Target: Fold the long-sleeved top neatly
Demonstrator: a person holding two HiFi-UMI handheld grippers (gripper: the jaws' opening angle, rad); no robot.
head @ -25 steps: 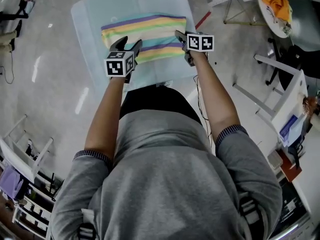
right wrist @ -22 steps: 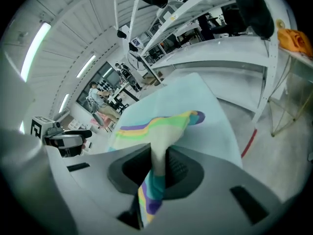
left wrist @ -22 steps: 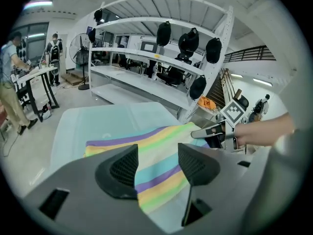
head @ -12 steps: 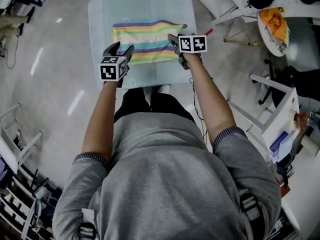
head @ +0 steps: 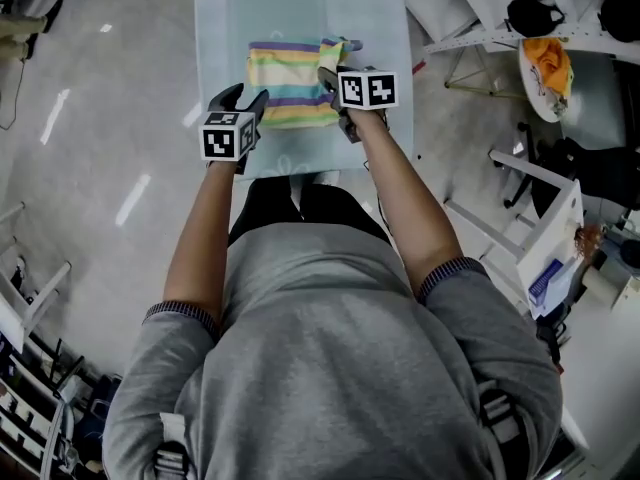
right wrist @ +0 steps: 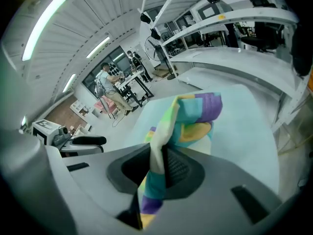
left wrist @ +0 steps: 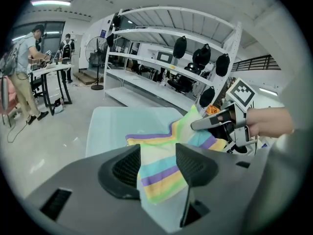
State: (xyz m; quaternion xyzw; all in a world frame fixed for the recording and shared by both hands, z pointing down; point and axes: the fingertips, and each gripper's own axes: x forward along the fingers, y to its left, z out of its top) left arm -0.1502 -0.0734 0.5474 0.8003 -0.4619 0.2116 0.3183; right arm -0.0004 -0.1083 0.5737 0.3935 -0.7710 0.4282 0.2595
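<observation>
A person in a grey shirt (head: 330, 368) leans over a pale blue-green table (head: 225, 28), where the striped long-sleeved top (head: 285, 83) lies folded into a compact block near the middle. The head view gives the layout: both arms reach forward, with the left gripper (head: 247, 93) at the top's near left corner. The right gripper (head: 328, 74) is at the top's right side, where the fabric stands bunched and raised off the table. Only the right gripper view shows the hold: its jaws are nearly together, the pads pinching a fold of the top that runs up between them and hangs below. Only the left gripper view shows the other tool's state: its jaws stand wide apart, having just been closing a little, and neither pad presses any cloth. The stripes show through the gap, lying on the table beyond. That view also catches the right gripper holding the top's edge aloft, with white shelving (left wrist: 166, 35) and people at a workbench (left wrist: 22, 67) far behind. An orange cloth (head: 545, 56) appears in the head view alone.
</observation>
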